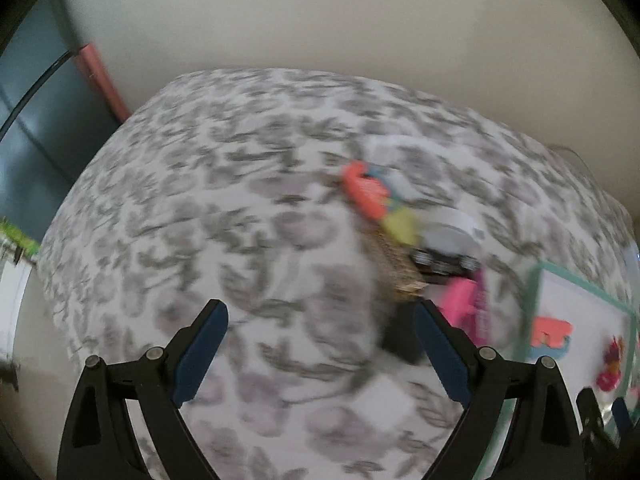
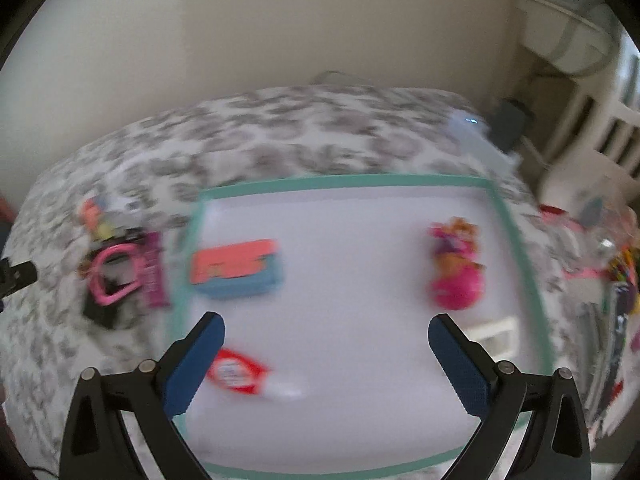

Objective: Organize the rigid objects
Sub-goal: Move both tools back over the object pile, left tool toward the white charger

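In the right wrist view the right gripper [image 2: 326,330] hangs over a white mat with a teal border [image 2: 516,240], its jaws spread wide with nothing between them. Just inside the left blue pad, at about 7 o'clock on the mat, lies a red and white tube [image 2: 244,376], blurred. At 4 o'clock, beside the right pad, sits a small cream-coloured block [image 2: 494,332]. Farther on, at 10 o'clock, an orange and blue box [image 2: 236,270] rests on the mat, and at 2 o'clock a pink and orange toy figure [image 2: 456,266] lies near the mat's right edge. Left of the mat, off it on the grey floral tablecloth [image 2: 280,132], are a pink-framed object on black card [image 2: 114,276] and, beyond it, a small heap of orange and yellow pieces [image 2: 96,216]. A clutter of coloured items [image 2: 616,280] lines the far right edge; their kind cannot be told

In the left wrist view the left gripper [image 1: 320,320] hovers over bare tablecloth, jaws wide apart and empty. At 2 o'clock from it the same heap shows as orange and yellow pieces [image 1: 370,196] on brown card, with a black and white object [image 1: 446,258] beside them; all is motion-blurred. A plain cream wall [image 1: 320,20] stands behind
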A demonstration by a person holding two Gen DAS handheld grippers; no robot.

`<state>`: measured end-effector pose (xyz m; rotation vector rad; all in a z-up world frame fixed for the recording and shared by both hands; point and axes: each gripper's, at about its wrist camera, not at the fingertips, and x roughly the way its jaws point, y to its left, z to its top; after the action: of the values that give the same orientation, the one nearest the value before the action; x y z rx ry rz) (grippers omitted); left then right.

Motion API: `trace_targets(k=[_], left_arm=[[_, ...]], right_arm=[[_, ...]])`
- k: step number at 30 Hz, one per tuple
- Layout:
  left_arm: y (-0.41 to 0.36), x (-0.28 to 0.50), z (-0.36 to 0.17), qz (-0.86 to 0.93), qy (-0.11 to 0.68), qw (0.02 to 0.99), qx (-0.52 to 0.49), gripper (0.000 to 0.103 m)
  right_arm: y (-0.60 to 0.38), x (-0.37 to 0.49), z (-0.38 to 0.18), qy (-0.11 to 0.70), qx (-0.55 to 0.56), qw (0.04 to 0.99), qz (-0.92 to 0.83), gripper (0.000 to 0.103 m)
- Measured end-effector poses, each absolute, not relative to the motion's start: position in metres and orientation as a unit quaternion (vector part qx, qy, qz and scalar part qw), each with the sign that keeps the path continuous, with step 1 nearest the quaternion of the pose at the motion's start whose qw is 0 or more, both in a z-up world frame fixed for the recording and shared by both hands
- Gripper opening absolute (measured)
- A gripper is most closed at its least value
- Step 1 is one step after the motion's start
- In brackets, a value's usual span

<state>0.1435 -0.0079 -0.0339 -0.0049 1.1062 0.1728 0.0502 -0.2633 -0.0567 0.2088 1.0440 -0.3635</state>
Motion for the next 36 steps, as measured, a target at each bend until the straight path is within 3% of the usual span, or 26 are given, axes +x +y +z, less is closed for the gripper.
trace_targets(k=[5, 16, 36], left_arm=[[0.018, 0.147, -0.051, 0.090, 0.554, 0.826, -0.044, 0.094], [0.001, 0.140, -0.069, 0.058, 0.583, 0.810, -0.035, 0.094], [-0.006, 0.130, -0.081, 0.056, 0.601, 0.796, -0.051, 0.094]], right_arm=[[-0.233, 0.062, -0.061, 0.502, 0.098, 0.848, -0.138, 0.103], [-0.182, 0.080, -0.078, 0.528, 0.094, 0.840, -0.085, 0.103], [-0.191, 0.085, -0.091, 0.543, 0.116, 0.822, -0.126, 0.103]])
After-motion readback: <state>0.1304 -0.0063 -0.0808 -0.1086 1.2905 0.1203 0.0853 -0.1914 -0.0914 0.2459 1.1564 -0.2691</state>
